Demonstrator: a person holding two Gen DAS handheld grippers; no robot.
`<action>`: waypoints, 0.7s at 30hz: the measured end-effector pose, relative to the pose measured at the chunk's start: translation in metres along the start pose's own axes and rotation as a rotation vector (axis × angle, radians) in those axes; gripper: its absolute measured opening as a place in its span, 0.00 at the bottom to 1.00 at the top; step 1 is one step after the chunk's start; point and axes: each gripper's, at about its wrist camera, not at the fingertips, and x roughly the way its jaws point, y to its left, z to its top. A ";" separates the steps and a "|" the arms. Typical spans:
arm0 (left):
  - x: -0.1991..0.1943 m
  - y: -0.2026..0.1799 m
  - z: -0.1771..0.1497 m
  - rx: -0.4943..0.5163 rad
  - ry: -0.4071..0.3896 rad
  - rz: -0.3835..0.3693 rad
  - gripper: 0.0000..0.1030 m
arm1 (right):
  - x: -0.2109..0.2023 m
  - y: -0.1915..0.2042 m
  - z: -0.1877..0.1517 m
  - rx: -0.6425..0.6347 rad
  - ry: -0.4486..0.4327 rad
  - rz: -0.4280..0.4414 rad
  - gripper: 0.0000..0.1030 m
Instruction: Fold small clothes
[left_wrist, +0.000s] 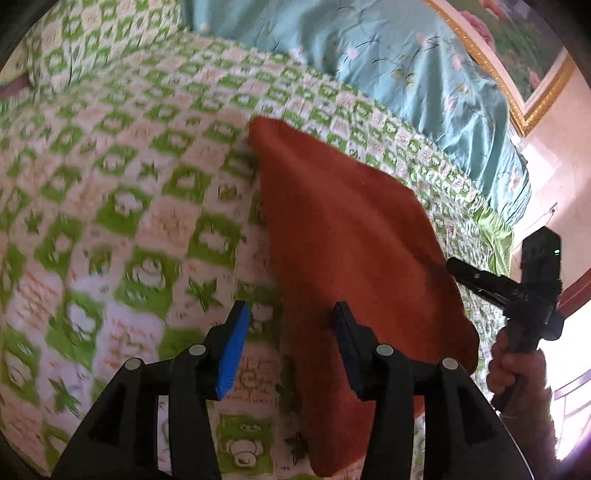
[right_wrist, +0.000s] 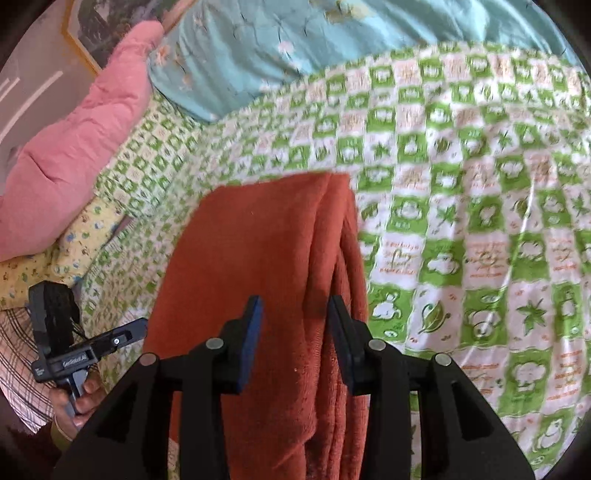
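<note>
A rust-orange fleece garment (left_wrist: 351, 236) lies folded flat on the green-and-white patterned bed cover (left_wrist: 110, 184). My left gripper (left_wrist: 291, 314) is open and empty above the cloth's left edge. In the right wrist view the same garment (right_wrist: 266, 251) shows stacked folded layers along its right side. My right gripper (right_wrist: 295, 310) is open and empty above those layers. The right gripper also shows at the right edge of the left wrist view (left_wrist: 452, 266), at the garment's right edge. The left gripper shows at the lower left of the right wrist view (right_wrist: 142, 326).
A teal floral quilt (left_wrist: 388, 55) lies along the back of the bed. A pink padded blanket (right_wrist: 74, 147) and yellow printed fabric (right_wrist: 55, 258) sit at the left. A gold-framed picture (left_wrist: 517, 55) hangs on the wall. The bed cover (right_wrist: 461, 221) spreads to the right.
</note>
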 end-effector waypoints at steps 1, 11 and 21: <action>0.001 0.001 -0.001 -0.008 0.006 -0.010 0.47 | 0.005 -0.002 -0.002 0.019 0.016 0.014 0.37; 0.014 -0.029 -0.004 0.073 0.072 0.021 0.47 | -0.015 -0.007 0.021 -0.004 -0.029 0.006 0.08; 0.012 -0.029 -0.027 0.119 0.131 0.028 0.47 | -0.003 -0.037 -0.007 0.139 0.032 0.052 0.20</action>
